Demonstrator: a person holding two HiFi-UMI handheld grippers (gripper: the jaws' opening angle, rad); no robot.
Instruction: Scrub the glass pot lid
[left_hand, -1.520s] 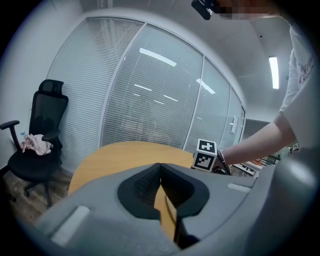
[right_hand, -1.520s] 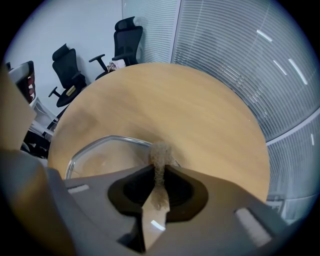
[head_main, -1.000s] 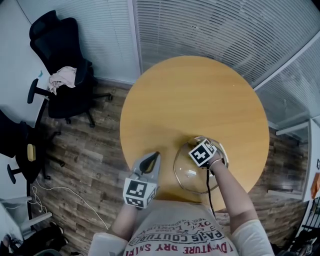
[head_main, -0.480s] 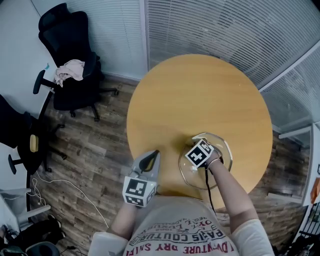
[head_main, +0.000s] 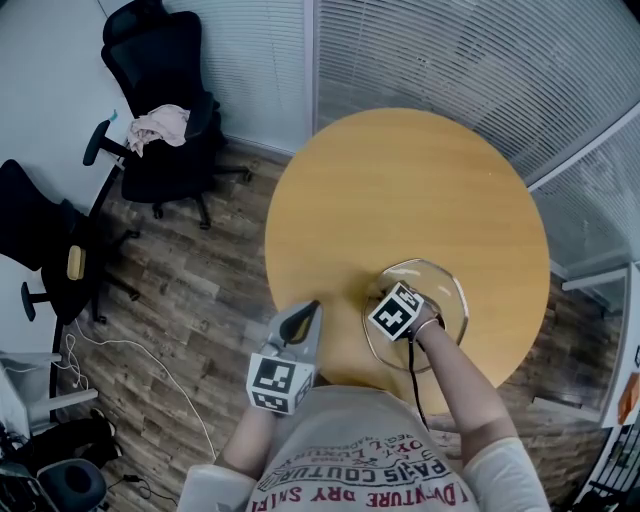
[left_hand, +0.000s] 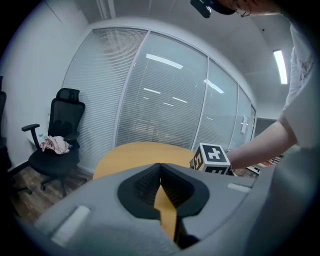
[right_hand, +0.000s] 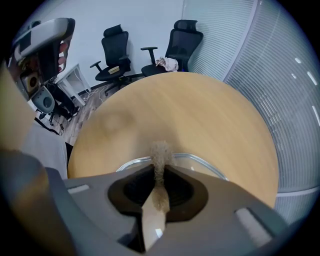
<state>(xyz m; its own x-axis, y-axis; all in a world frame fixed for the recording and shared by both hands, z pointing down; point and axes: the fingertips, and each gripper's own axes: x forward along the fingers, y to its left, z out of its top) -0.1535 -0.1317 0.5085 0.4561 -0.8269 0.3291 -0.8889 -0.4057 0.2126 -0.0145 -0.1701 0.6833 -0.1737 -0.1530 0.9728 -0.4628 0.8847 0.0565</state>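
- Right gripper (right_hand: 160, 175) clamps my scrub pad (right_hand: 160, 152), tip down on the glass lid (head_main: 447, 292) for scrubbing.
- Left gripper (left_hand: 160, 170) is pinched shut, empty, parked at the table (head_main: 400, 180) edge.

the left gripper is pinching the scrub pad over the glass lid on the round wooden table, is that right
Not quite. It is the right gripper, not the left, that pinches the scrub pad over the glass lid on the round wooden table. The right gripper view shows this. The left gripper is shut on nothing.
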